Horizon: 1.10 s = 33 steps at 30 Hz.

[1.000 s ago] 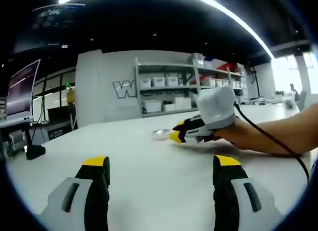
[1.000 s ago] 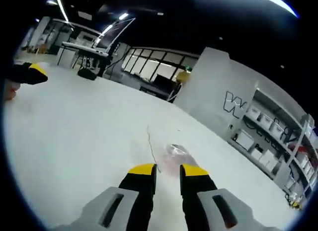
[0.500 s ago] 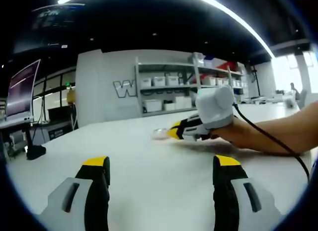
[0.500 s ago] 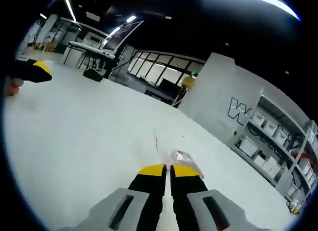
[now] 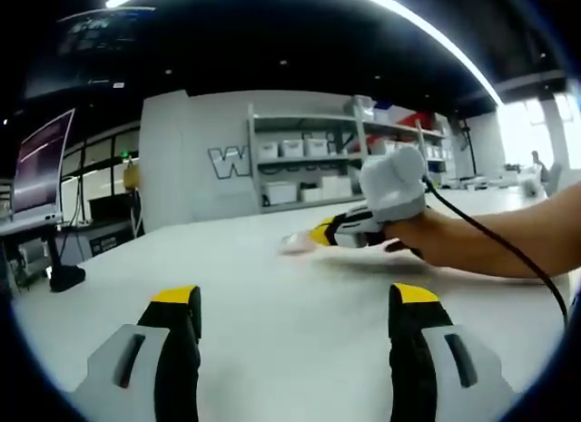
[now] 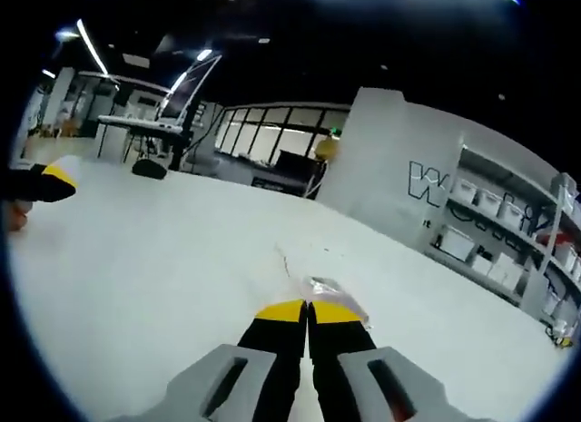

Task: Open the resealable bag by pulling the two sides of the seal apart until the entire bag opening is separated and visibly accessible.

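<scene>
- The right tongs (image 6: 307,309), spread a second ago, have clenched their yellow-tipped jaws on the near edge of the small clear plastic resealable bag (image 6: 338,293); seen from the left gripper view, these tongs (image 5: 320,233) have also slid slightly further along.
- The bag (image 5: 294,243) lies on the white surface (image 5: 272,304), well ahead of the left tongs (image 5: 295,304).
- The left tongs hang released, jaws wide apart, unmoved.
- One side of the seal appears secured; the left tongs likely must take the other side.
</scene>
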Tool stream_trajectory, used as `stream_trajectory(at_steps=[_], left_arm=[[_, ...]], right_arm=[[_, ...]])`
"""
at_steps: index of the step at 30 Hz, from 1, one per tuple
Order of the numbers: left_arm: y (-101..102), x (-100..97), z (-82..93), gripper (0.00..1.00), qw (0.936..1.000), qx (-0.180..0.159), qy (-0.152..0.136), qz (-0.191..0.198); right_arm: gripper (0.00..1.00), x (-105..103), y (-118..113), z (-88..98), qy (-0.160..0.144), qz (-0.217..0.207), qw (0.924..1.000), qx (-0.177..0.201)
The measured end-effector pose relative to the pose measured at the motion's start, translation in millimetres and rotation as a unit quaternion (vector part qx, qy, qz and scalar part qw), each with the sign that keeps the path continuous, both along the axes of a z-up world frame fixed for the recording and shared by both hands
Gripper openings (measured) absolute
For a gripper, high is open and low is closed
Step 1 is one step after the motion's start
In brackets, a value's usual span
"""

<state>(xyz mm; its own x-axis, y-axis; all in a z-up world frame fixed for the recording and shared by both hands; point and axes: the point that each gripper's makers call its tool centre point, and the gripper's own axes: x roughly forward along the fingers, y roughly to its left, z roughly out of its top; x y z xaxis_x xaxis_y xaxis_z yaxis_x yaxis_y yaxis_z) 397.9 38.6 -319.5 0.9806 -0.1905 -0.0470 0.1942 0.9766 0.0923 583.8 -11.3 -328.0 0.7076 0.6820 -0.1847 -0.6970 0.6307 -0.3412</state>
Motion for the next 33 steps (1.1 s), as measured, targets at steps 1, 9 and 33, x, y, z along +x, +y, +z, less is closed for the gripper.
stream_trajectory(at_steps=[1, 9, 33], left_arm=[[-0.1, -0.1, 0.1, 0.84, 1.0000, 0.000, 0.000, 0.000], [-0.6, -0.2, -0.1, 0.84, 1.0000, -0.001, -0.001, -0.001], [1.1, 0.5, -1.1, 0.84, 1.0000, -0.001, -0.001, 0.000]], right_arm=[[0.00, -1.0, 1.6, 0.8, -0.001, 0.003, 1.0000, 0.000], [0.00, 2.3, 3.2, 9.3, 0.004, 0.003, 0.9999, 0.012], [0.00, 15.9, 3.7, 44.5, -0.008, -0.006, 0.9989, 0.046]])
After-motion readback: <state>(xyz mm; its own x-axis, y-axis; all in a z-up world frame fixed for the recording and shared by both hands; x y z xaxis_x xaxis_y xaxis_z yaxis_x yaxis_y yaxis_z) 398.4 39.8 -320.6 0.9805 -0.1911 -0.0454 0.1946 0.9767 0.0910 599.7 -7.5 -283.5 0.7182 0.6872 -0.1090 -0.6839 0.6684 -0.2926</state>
